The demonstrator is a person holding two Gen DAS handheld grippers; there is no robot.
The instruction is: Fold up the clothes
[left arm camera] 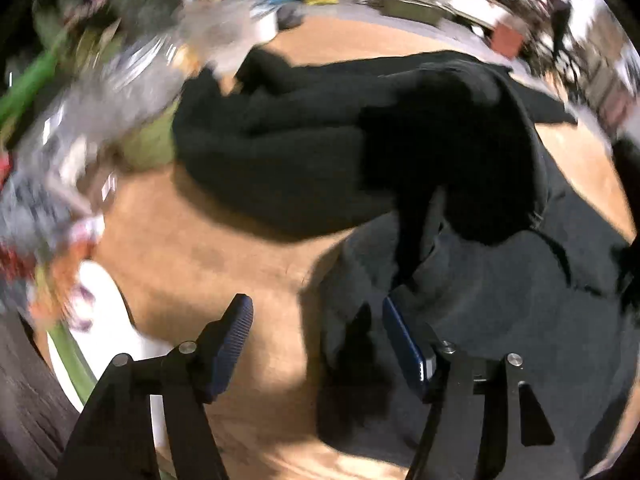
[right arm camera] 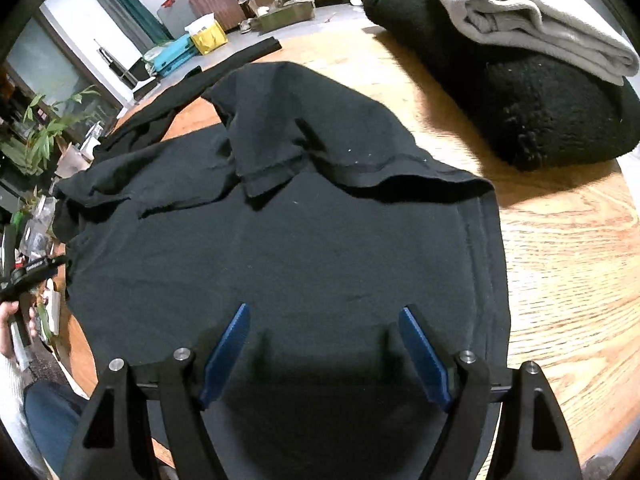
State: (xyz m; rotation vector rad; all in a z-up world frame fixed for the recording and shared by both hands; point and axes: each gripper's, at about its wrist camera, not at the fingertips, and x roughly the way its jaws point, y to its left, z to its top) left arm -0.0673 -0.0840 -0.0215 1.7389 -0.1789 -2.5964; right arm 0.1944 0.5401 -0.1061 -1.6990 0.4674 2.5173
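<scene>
Right gripper hangs over the black shirt, jaws wide apart with nothing between the blue pads; its shadow falls on the cloth just below them. Ahead of it the shirt lies spread on the wooden table, with the far part folded back toward the gripper so a hemmed edge and a sleeve lie on top of the body. To its right and ahead, well apart from the shirt, sits a folded stack: a thick black garment with a grey one on top. At the far left edge a hand holds the other tool.

Left gripper, in a blurred view, also stands open. Its right pad is against the shirt's edge, a dark fold of cloth rising just ahead of it, while the left pad is over bare table. Whether the cloth touches that right pad I cannot tell. Ahead lies a bulky black garment.
</scene>
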